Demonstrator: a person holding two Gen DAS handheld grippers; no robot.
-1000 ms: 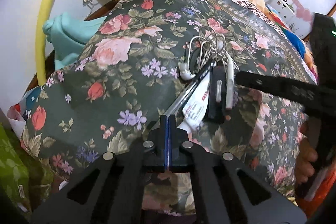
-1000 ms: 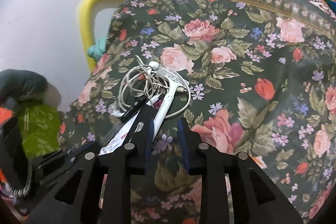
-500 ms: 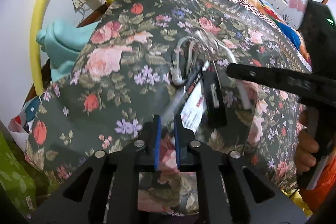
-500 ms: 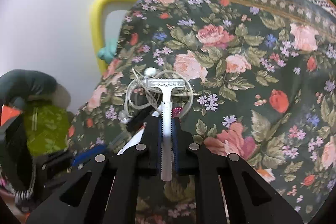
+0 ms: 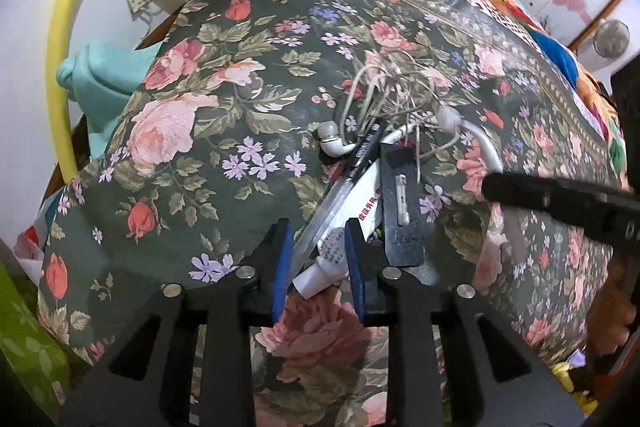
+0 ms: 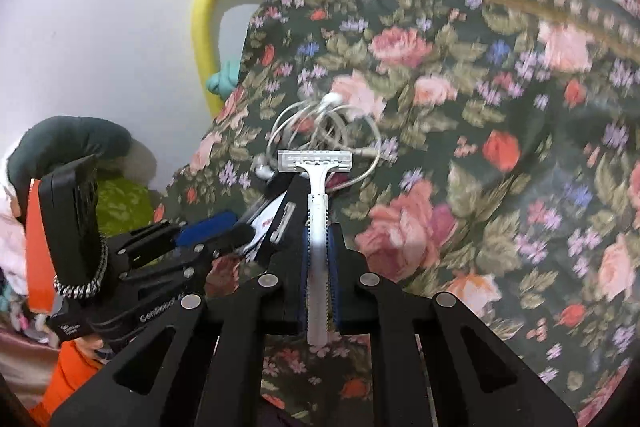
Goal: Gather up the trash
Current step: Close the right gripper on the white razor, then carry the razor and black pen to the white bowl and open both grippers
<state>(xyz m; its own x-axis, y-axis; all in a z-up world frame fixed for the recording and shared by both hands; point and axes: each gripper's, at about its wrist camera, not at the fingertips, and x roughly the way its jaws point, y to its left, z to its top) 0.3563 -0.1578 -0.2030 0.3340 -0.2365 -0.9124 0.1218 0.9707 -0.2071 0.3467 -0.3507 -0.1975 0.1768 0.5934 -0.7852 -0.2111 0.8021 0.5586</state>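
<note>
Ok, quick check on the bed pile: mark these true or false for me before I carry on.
1. The right hand-held gripper is shut on the disposable razor. True.
2. The left hand-held gripper is clamped shut with nothing between its fingers. False: its jaws have just been opening and stand apart, astride the white tube.
3. The earphone cable lies tangled on the floral bedspread. True.
4. The razor's head points toward the camera. False: the head points away, the handle toward the camera.
5. A pen lies beside the tube. True.
</note>
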